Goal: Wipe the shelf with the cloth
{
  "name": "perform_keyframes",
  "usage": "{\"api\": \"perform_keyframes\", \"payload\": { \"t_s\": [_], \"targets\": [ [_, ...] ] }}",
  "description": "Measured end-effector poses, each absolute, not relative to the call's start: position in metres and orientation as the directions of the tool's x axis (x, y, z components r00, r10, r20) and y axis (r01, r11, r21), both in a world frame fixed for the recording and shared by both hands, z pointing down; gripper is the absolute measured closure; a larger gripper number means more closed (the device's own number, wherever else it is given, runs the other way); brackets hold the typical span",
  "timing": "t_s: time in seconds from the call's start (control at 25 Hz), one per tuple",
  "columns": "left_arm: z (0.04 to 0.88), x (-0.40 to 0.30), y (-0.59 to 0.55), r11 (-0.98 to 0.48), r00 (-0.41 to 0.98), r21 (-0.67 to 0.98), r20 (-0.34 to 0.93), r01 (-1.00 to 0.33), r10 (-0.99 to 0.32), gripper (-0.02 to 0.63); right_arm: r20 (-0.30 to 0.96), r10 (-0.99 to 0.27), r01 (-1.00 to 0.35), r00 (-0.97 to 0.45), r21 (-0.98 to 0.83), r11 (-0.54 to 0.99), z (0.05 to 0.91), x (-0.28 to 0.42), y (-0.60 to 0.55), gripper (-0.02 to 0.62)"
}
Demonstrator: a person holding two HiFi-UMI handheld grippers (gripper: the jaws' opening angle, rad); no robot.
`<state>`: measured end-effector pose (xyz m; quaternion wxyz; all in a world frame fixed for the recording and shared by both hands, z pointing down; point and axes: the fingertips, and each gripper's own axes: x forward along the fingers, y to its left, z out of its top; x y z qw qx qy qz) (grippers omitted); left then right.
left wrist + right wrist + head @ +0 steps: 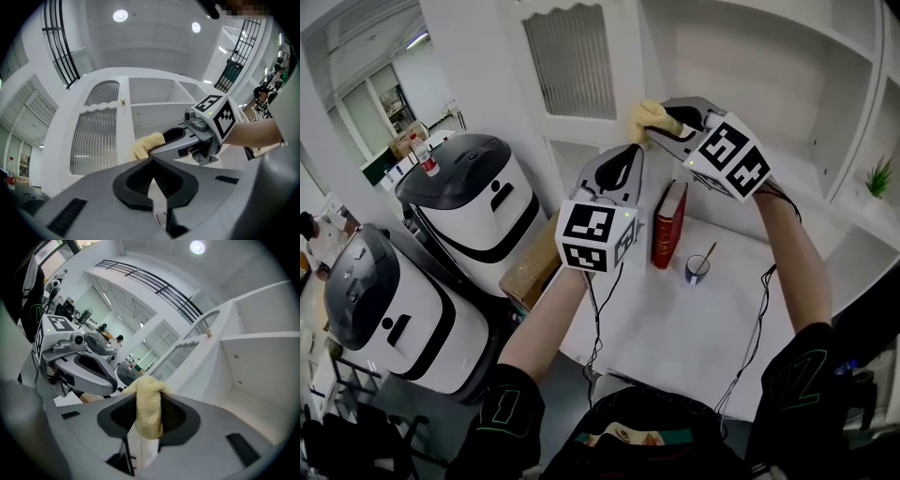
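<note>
In the head view, the yellow cloth [649, 114] is seen raised to the white shelf unit [750, 66], nipped by the right gripper [654, 131], with the left gripper [630, 161] held just beside it. In the left gripper view, its jaws are shown pressed together on nothing, presumably idle. In the right gripper view, the cloth is clamped between the jaws, with a fold bunched ahead of them, likely so that fabric meets the shelf unit first.

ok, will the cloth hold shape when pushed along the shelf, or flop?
Likely floppy: the cloth bunches and folds over between the right gripper's jaws. Probably light; it looks like soft terry. It may crumple rather than slide when pushed along the shelf.
</note>
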<state>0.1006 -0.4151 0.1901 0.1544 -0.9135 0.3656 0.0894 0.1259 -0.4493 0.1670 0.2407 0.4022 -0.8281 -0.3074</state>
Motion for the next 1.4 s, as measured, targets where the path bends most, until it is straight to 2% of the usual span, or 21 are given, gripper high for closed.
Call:
{"api": "perform_keyframes", "payload": {
  "t_s": [0.16,0.52,0.84,1.08,1.4],
  "targets": [
    [0.193,0.097,-0.414,-0.679,0.714,-0.224,-0.272,-0.700,-0.646,0.607,0.145,-0.843,-0.516,-0.518,0.734,0.443,0.163,0.136,-0.447,0.469],
    [0.212,0.106,-0.404,-0.725,0.757,-0.221,-0.228,-0.653,-0.612,0.607,0.266,-0.914,-0.475,-0.308,0.789,0.389,0.187,0.187,-0.482,0.469],
    [0.224,0.100,-0.413,-0.721,0.748,-0.200,-0.217,-0.663,-0.627,0.607,0.366,-0.923,-0.318,-0.117,0.867,0.384,0.215,0.207,-0.516,0.469],
    [0.237,0.098,-0.419,-0.713,0.744,-0.214,-0.190,-0.668,-0.640,0.607,0.430,-0.898,-0.337,-0.095,0.835,0.435,0.231,0.206,-0.538,0.469],
    [0.253,0.091,-0.423,-0.719,0.744,-0.191,-0.170,-0.668,-0.646,0.607,0.500,-0.864,-0.289,-0.063,0.819,0.495,0.239,0.183,-0.537,0.469]
  ]
}}
